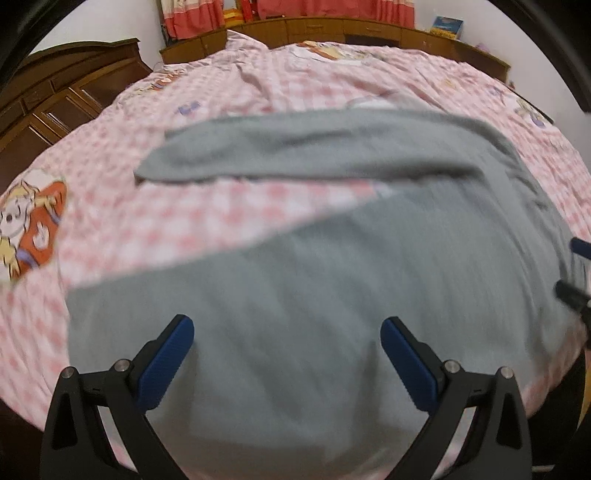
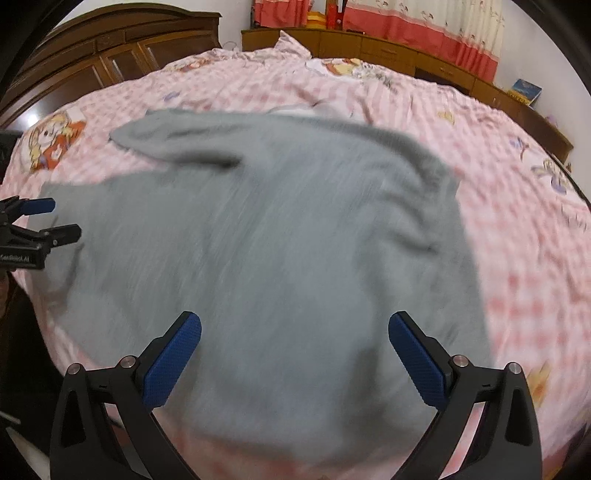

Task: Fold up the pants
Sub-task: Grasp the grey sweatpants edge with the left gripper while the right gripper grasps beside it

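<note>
Grey pants lie spread on the bed, both legs running off to the left with a wedge of sheet between them. My left gripper hovers open above the near leg, nothing between its blue pads. In the right wrist view the same pants fill the middle, blurred by motion. My right gripper is open over the wide waist part and holds nothing. The left gripper shows at the left edge of that view, and the right gripper at the right edge of the left wrist view.
The bed carries a pink checked sheet with cartoon prints. A dark wooden wardrobe stands at the left. Low wooden cabinets run along the far side under red-and-white curtains. A blue book rests on the cabinets.
</note>
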Demonstrator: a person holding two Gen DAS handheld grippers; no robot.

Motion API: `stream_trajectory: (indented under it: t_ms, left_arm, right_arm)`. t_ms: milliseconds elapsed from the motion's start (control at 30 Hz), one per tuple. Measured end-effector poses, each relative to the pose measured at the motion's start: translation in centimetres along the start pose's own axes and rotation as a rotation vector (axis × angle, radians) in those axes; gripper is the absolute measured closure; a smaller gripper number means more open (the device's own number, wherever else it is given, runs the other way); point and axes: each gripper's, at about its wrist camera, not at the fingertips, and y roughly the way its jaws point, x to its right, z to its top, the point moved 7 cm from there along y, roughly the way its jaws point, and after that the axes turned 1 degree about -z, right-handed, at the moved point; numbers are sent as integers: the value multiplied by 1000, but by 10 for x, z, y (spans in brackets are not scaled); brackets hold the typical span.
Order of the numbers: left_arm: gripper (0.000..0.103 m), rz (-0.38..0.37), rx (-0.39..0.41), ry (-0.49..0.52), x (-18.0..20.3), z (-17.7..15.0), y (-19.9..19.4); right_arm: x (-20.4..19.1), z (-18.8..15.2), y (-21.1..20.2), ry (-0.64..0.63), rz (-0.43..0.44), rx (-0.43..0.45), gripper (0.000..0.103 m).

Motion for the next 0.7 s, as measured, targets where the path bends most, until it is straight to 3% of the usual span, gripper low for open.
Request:
stream_trajectory:
  t_ms: [233, 467, 700]
  left_arm:
    - [0, 35, -15, -140, -70, 78, 37]
    - [0, 107, -32, -196, -139, 150, 95]
    - [0, 140, -83, -234, -178, 189, 154]
  right_arm:
    - [61, 76, 31, 59, -33, -12, 0]
    - [112, 134, 87, 38, -76, -71, 0]
    - [133, 166, 151, 21, -82, -147, 0]
